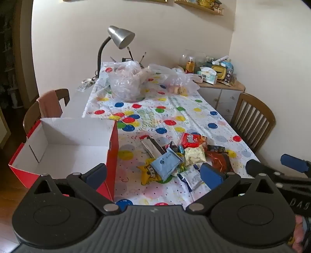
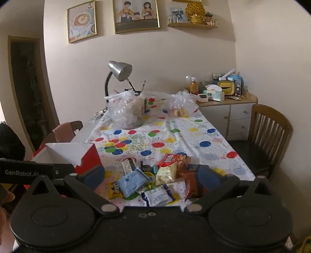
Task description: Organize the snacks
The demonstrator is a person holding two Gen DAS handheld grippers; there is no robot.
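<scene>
Both grippers released, nothing held.
My left gripper [image 1: 153, 173] and right gripper [image 2: 151, 175] face overlapping snack packets [image 1: 182, 155]; risk: pinching two, missing box [image 1: 64, 153].

Cream walls [image 2: 175, 58] are enclosing the room, with two framed pictures [image 2: 136, 15] and a small shelf [image 2: 192, 25] of ornaments hanging on the far one. A long table [image 1: 77, 101] is lying under a white cloth [image 2: 184, 136] dotted in bright colours, with a silver gooseneck lamp [image 1: 120, 37] standing at its far end, a wooden chair [image 2: 270, 126] sitting at each long side, and a pinkish cloth draping over the left chair [image 1: 50, 105]. A low cabinet [image 2: 229, 112] is standing in the far right corner, and dim, even light is filling the room.
</scene>
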